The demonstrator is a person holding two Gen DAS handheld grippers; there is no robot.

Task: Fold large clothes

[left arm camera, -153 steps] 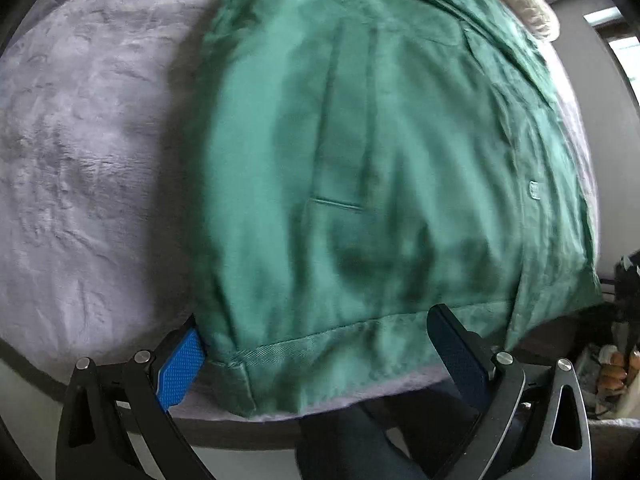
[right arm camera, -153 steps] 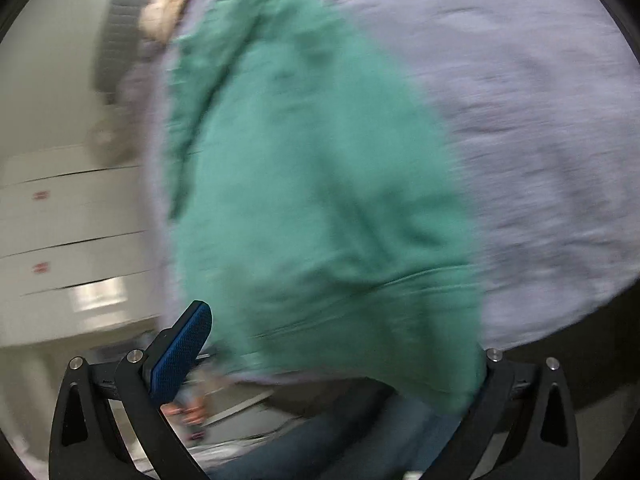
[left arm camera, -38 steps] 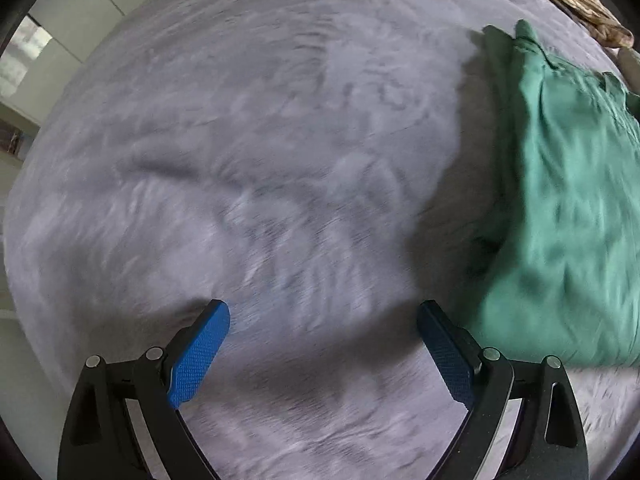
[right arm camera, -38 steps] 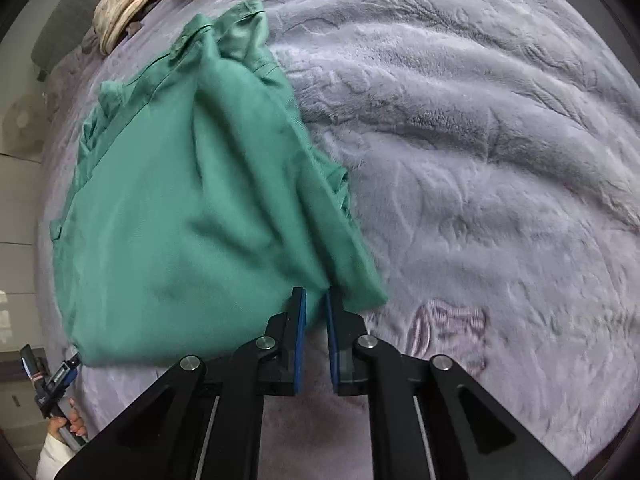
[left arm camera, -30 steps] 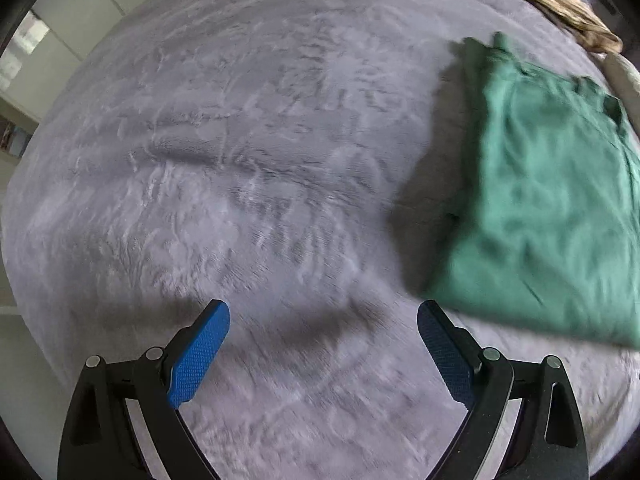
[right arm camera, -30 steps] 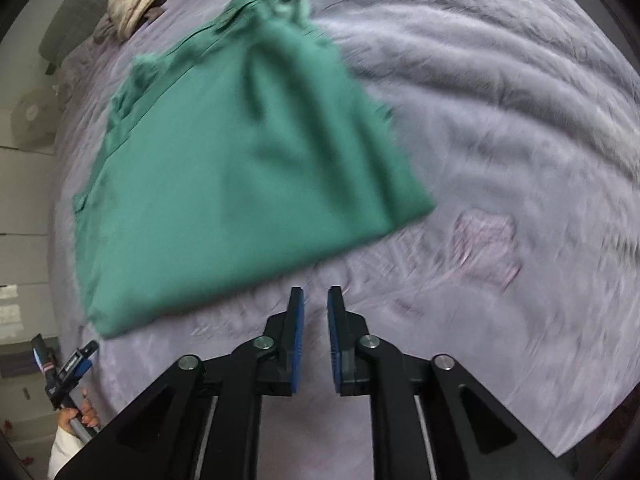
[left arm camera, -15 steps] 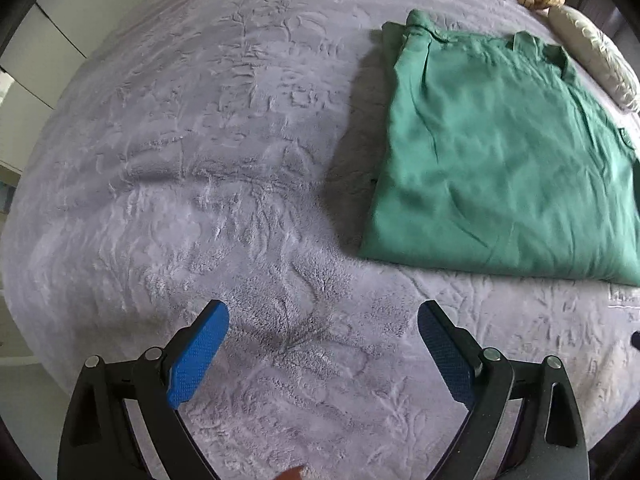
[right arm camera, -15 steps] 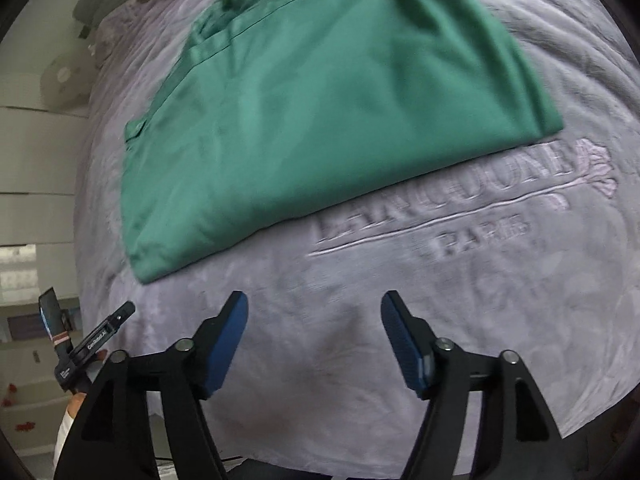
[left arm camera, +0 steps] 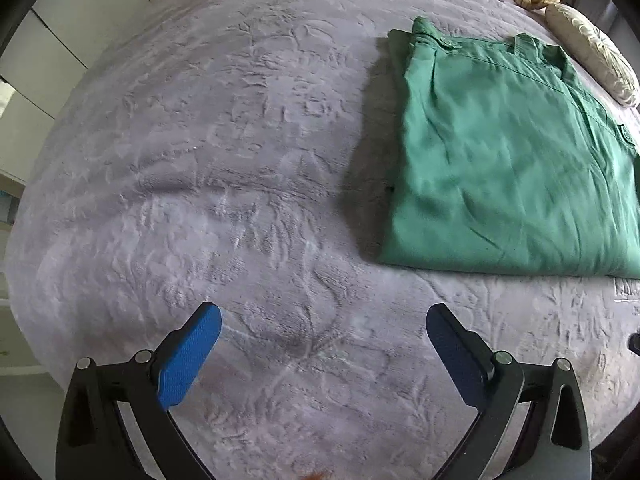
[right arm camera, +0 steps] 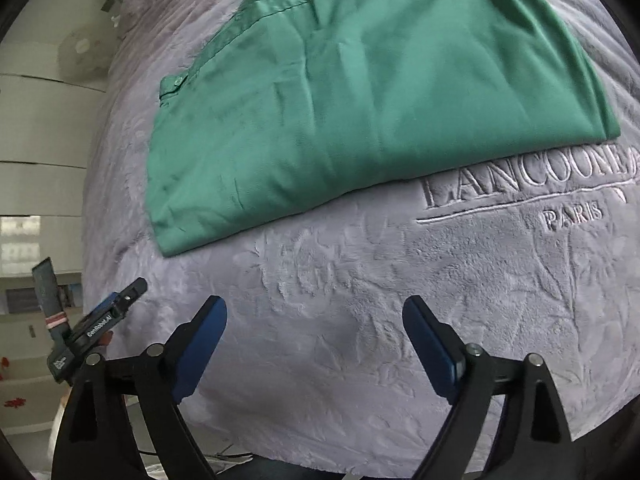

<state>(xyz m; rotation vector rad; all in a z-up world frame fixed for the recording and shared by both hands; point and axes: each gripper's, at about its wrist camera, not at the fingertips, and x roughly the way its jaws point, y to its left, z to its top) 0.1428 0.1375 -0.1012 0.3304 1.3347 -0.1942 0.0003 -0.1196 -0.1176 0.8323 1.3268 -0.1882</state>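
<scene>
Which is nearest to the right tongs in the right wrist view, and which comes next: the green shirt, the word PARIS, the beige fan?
Seen from the right tongs:
1. PARIS, stitched in the blanket, ahead to the right, nearest.
2. Green shirt, folded flat on the blanket, beyond the lettering and ahead.
3. Beige fan, past the bed's edge at upper left, farthest.

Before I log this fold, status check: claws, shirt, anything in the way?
Left claw open, empty. Right claw just opened, nothing between its jaws. Green shirt folded flat on the grey blanket, untouched. Nothing in the way.
</scene>
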